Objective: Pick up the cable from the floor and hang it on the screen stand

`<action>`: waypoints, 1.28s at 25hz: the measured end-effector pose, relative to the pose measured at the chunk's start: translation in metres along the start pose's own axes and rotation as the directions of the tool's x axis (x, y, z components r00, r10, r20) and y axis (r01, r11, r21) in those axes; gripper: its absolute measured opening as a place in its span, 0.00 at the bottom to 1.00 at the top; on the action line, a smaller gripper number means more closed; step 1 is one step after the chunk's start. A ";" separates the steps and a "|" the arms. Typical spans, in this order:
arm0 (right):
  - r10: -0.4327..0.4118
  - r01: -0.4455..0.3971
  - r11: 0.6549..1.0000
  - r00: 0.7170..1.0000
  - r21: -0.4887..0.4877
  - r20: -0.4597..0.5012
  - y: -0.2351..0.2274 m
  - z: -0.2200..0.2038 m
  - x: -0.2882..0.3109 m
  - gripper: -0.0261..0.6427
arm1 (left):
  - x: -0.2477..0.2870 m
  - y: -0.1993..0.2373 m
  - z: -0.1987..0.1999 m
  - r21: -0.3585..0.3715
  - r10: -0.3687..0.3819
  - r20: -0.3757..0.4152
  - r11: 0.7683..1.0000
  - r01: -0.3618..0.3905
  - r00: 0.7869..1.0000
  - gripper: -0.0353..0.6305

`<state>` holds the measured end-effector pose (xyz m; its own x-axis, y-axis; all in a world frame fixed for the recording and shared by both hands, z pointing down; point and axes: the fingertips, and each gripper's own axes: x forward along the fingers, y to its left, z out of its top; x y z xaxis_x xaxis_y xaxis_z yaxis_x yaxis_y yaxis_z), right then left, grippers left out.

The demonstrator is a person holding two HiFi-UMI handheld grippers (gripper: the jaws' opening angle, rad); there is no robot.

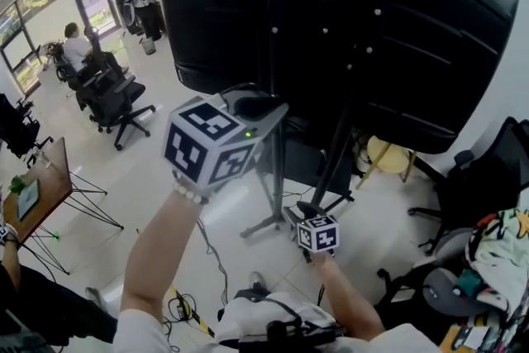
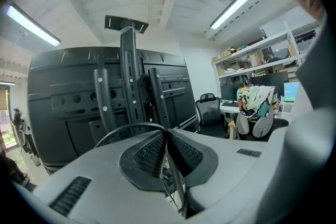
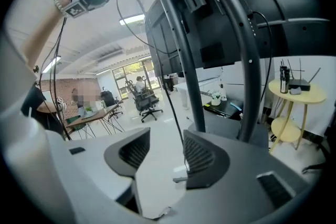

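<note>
In the head view my left gripper (image 1: 258, 107) is raised high against the black screen stand (image 1: 277, 87), behind the big dark screen (image 1: 388, 29). Its jaws are shut on the thin black cable (image 2: 131, 127), which loops over the left jaw. From there the cable (image 1: 212, 248) hangs down towards the floor. My right gripper (image 1: 304, 212) is lower, near the stand's base. Its jaws (image 3: 165, 148) stand wide open. The cable (image 3: 176, 105) runs down between them close to the right pad (image 3: 202, 155), which does not press on it.
The stand's curved posts (image 3: 181, 44) rise close in front of the right gripper. A yellow round side table (image 1: 388, 155) stands behind the stand. Office chairs (image 1: 116, 99) and people sit far left, a wooden desk (image 1: 45, 186) nearer. A cloth-draped chair (image 1: 496, 248) is at right. Loose cables (image 1: 186, 306) lie by my feet.
</note>
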<state>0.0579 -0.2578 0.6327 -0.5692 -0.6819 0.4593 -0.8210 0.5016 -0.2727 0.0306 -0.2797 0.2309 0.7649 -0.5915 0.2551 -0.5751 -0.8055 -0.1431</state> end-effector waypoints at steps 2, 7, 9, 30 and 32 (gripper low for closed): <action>-0.010 0.010 1.000 1.000 0.000 -0.002 -0.002 0.000 0.007 0.38 | -0.008 -0.003 0.008 0.003 -0.008 0.015 1.000 0.008 1.000 0.08; -0.049 0.049 0.999 0.999 -0.016 -0.019 -0.012 -0.008 0.021 0.38 | -0.021 -0.015 0.025 0.016 -0.028 0.046 0.999 0.027 0.999 0.08; -0.070 0.070 0.997 0.997 -0.022 -0.023 -0.017 -0.009 0.024 0.38 | -0.025 -0.020 0.030 0.029 -0.035 0.049 0.999 0.033 0.998 0.08; -0.090 0.089 0.994 0.996 -0.066 -0.028 -0.016 -0.014 0.041 0.11 | -0.046 -0.028 0.077 0.083 -0.065 0.108 0.995 0.056 0.992 0.08; -0.088 0.086 0.993 0.996 -0.086 -0.020 -0.015 -0.014 0.039 0.08 | -0.048 -0.019 0.077 0.079 -0.047 0.112 0.996 0.039 0.993 0.08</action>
<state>0.0490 -0.2847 0.6668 -0.4938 -0.7124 0.4986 -0.8600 0.4851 -0.1585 0.0266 -0.2388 0.1478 0.8190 -0.5531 0.1526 -0.5204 -0.8281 -0.2084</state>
